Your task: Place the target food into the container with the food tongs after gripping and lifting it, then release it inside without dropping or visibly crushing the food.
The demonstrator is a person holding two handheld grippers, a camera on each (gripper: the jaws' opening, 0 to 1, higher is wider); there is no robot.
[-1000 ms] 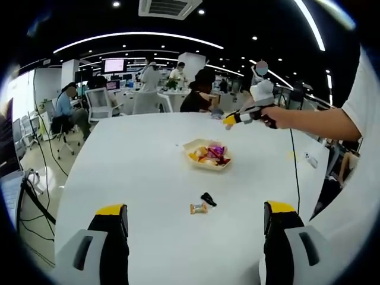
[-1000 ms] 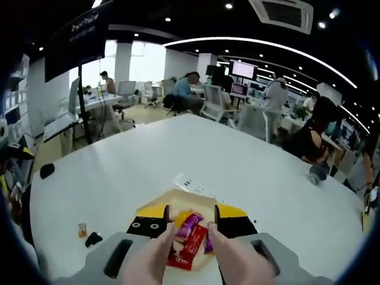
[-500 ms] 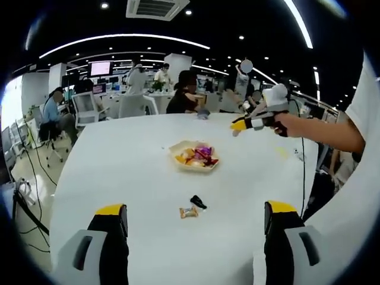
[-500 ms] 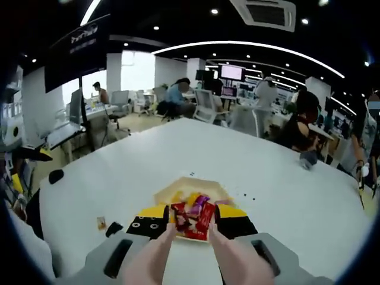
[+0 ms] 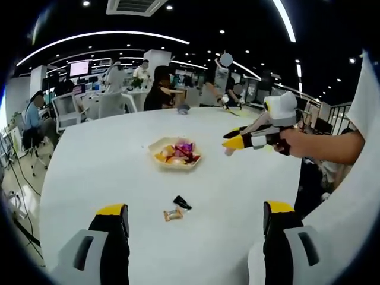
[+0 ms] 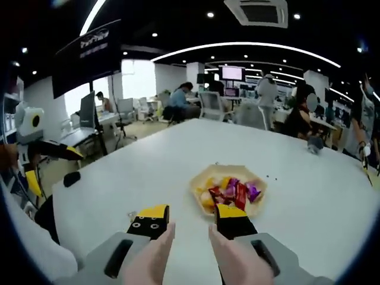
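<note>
Left gripper (image 5: 193,222) at bottom of left gripper view, jaws spread wide, nothing between them; yellow-capped fingertips (image 5: 111,209) sit at lower left and lower right of frame. Bare white table (image 5: 89,166) in the gap.

Container (image 5: 174,154), a shallow pale-yellow hexagonal dish, sits on the table just left of frame centre, well above and apart from the left fingertips. Holds a heap of wrapped candies (image 5: 178,152): orange, purple, red wrappers.

2 loose pieces on the table between dish and left gripper: small orange wrapped candy (image 5: 173,214) and a small black piece (image 5: 181,203) just above-right of it, near each other, touching or not unclear. Both lie inside the span of the open jaws but ahead of the tips, no contact.

Right gripper (image 5: 234,138) enters left gripper view from the right, centre-right of frame, held in a hand (image 5: 297,142), tips aimed toward the dish, to the right of it and apart from it.

Right gripper view: right gripper (image 6: 193,217) at bottom centre, jaws parted by a modest gap, nothing held. Tongs' 2 flesh-coloured arms (image 6: 234,264) run up the bottom of frame between the jaws, also apart, tips empty. Container (image 6: 208,178) sits centre-right, right fingertip (image 6: 231,212) overlapping its near edge in frame; contact or hovering can't tell. Candies (image 6: 231,191) in the dish just above that fingertip, none between the fingers. Left gripper (image 6: 50,151) at left edge of this view.
</note>
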